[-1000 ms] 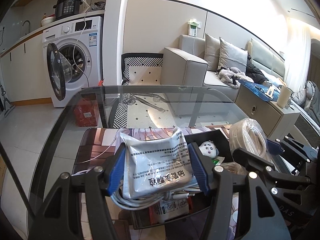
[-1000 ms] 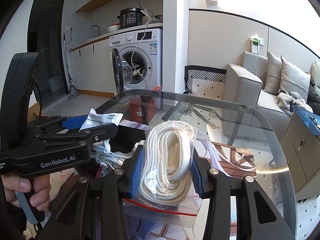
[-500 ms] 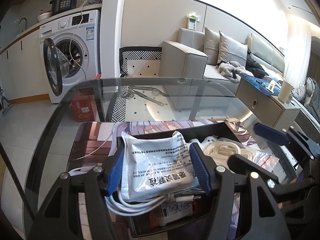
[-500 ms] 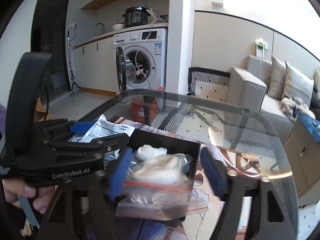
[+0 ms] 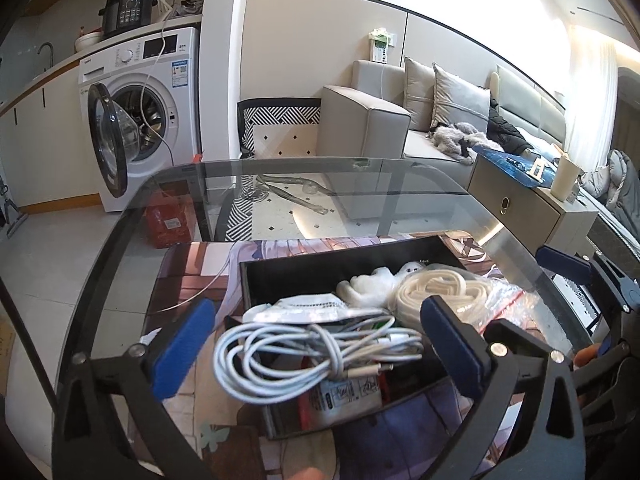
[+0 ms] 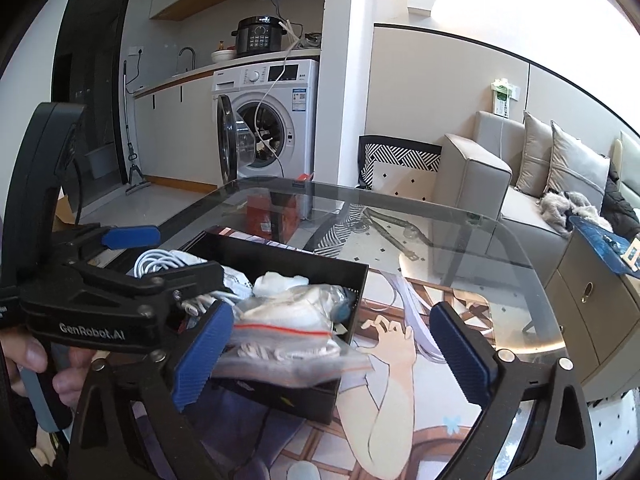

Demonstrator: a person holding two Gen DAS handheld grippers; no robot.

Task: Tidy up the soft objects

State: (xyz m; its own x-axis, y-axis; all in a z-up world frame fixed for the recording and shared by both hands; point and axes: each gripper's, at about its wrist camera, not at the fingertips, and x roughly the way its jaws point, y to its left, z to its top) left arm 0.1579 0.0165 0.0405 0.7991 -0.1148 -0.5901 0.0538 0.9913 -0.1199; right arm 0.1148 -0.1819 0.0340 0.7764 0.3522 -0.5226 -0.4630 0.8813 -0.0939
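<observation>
Black bin (image 5: 344, 268): sat on the glass table (image 5: 400, 200), holding everything
White cable bundle (image 5: 304, 352): near left in bin
Bagged rope (image 5: 440, 292): right side of bin
Left gripper (image 5: 320, 356): jaws opening wide, gripping nothing
Right gripper (image 6: 332, 356): jaws opening too, rope bag lay loose between them

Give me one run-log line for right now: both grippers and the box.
left gripper: opening, over cable bundle | right gripper: opening, rope bag unpinched | black box: both items inside

Bagged rope (image 5: 436, 292), cables (image 5: 304, 348) in box (image 5: 320, 268)
</observation>
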